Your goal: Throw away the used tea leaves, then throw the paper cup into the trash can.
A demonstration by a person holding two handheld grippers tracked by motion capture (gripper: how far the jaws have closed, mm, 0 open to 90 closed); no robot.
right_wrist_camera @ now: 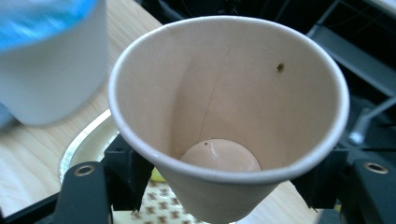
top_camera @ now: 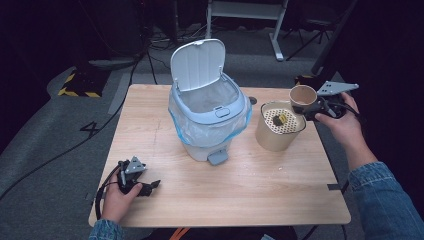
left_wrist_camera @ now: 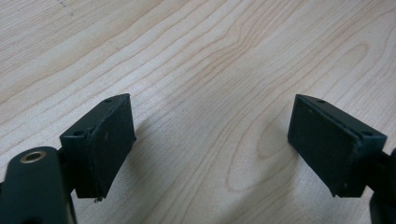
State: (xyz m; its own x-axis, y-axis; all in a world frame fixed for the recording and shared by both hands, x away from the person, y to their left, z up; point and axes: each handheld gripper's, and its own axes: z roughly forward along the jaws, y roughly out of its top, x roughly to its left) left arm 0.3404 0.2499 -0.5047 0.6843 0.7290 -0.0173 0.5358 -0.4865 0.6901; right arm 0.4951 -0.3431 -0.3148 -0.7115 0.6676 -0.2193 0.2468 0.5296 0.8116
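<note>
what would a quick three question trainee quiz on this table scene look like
1. True or false: the lid of the pedal bin stands open.
2. What does the right gripper hold?
A. a spoon
B. a paper cup
C. a bottle
3. Fill in: the left gripper rests on the wooden table with its jaws ____ and nothing between them.

Key
1. True; the lid is tipped up at the back.
2. B; the paper cup sits between the jaws, above the tan container with the perforated top.
3. open
</note>
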